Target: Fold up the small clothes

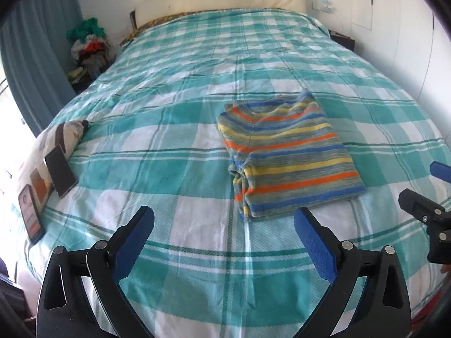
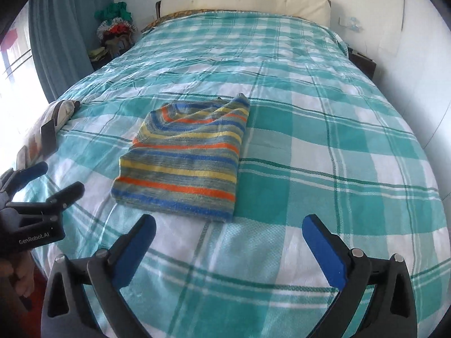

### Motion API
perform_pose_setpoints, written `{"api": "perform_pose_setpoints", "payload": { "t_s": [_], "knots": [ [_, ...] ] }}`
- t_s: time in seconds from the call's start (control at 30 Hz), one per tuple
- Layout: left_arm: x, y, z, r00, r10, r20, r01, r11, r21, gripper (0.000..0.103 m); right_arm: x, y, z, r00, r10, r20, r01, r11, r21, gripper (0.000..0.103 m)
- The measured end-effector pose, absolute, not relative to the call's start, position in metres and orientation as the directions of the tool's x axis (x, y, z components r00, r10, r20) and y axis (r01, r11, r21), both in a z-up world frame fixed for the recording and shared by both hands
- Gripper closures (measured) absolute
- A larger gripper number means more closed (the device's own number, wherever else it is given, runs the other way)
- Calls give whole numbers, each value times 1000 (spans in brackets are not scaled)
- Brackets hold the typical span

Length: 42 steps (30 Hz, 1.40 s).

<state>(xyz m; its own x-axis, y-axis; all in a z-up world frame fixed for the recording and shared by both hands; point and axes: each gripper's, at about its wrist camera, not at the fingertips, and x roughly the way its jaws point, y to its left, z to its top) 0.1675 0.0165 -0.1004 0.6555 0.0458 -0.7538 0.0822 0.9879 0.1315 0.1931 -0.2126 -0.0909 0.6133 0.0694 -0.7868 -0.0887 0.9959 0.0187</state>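
Jaws wide, empty: left gripper [image 1: 224, 224], right gripper [image 2: 229, 232]; folded striped top [image 1: 290, 155] beyond, 2 phones [image 1: 60, 174] left.

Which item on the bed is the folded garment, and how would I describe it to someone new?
Start from the big bed with the teal-and-white checked cover. Near its front half, left of centre in the right wrist view, lies the folded striped top, flat and alone on the cover. It is the only thing with orange, yellow and blue stripes; the phones sit at the left edge.

Home bedroom: checked bed [image 1: 197, 90], headboard [image 1: 225, 0]
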Motion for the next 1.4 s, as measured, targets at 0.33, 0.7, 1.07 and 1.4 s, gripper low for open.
{"api": "perform_pose_setpoints", "payload": {
  "t_s": [0.33,0.7,1.07,1.4],
  "knots": [
    [130,20,-65,663,65,-746,20,994,104,3,148,-207,-57,621,42,-783,-76,997,-7,1],
    [96,15,-41,617,111,-779,41,984,173,3,114,-199,-19,597,65,-799,-80,997,21,1],
    [77,12,-18,586,41,-809,83,990,110,1,85,-187,23,609,-49,-791,-38,995,-91,1],
    [59,-2,3,605,-8,-796,123,989,83,0,71,-190,41,606,-62,-793,-48,992,-114,1]
  ]
}}
